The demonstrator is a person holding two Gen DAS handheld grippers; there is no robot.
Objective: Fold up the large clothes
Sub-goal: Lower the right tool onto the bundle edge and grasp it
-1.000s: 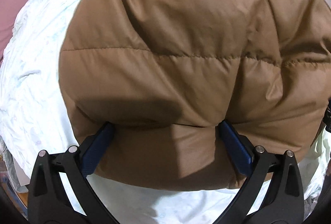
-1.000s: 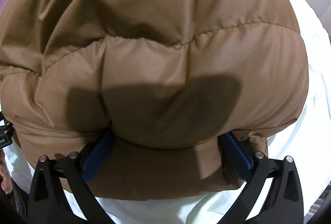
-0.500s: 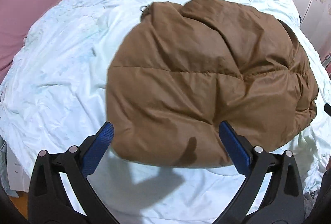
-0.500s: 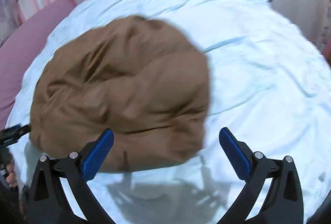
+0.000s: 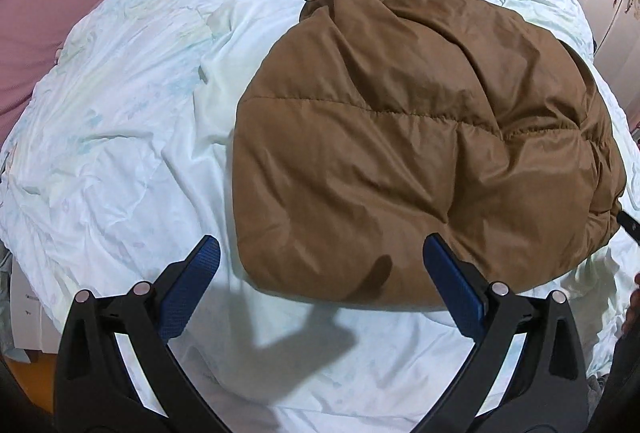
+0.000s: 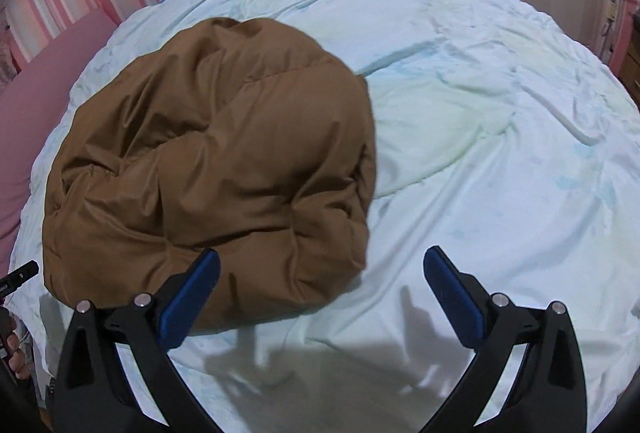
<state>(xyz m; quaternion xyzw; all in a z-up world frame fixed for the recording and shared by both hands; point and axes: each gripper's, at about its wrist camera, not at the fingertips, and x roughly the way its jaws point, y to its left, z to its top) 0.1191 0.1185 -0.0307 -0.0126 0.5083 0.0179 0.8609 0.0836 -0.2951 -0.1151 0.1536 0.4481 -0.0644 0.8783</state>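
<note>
The left tongs [image 5: 320,257] were wide open and held nothing. The right tongs [image 6: 320,269] were wide open too, and empty. Both pointed forward and down. Each had two blue fingers [image 5: 188,293] on black arms.

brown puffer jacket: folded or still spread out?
Folded. The brown puffer jacket lies as one compact, rounded bundle on the pale bedsheet, with no sleeves sticking out. Neither hand-held gripper touches it.

Brown jacket [image 5: 420,137] — pale mint bedsheet [image 5: 120,137]
</note>
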